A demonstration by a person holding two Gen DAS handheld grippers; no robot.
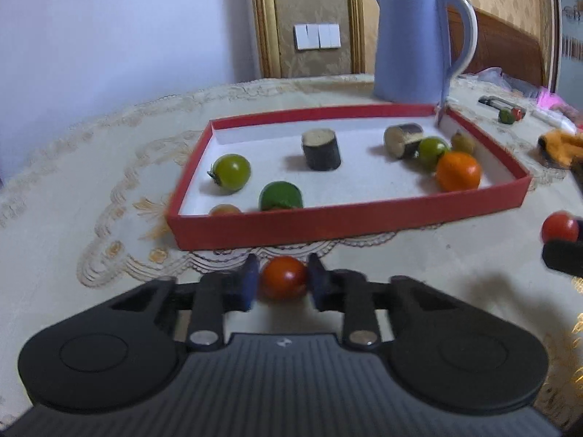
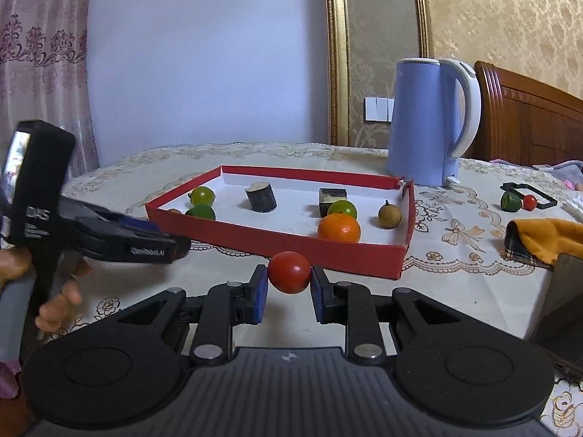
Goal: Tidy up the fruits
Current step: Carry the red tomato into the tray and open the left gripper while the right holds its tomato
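Observation:
A red tray (image 1: 346, 218) (image 2: 277, 242) with a white floor holds green tomatoes (image 1: 232, 172), an orange (image 1: 458, 171) (image 2: 339, 228), a brown longan (image 2: 390, 215) and two dark cane pieces (image 1: 321, 149). My left gripper (image 1: 282, 278) is shut on a red tomato (image 1: 283, 277) just in front of the tray's near wall. My right gripper (image 2: 289, 272) is shut on another red tomato (image 2: 289, 272), held above the cloth before the tray. The right gripper's tomato also shows at the right edge of the left wrist view (image 1: 559, 226).
A blue kettle (image 1: 419, 43) (image 2: 433, 120) stands behind the tray. An orange cloth (image 2: 546, 238) lies to the right. A green and a red fruit (image 2: 517, 200) sit by a black tool far right. The tablecloth (image 1: 91, 167) has lace edges.

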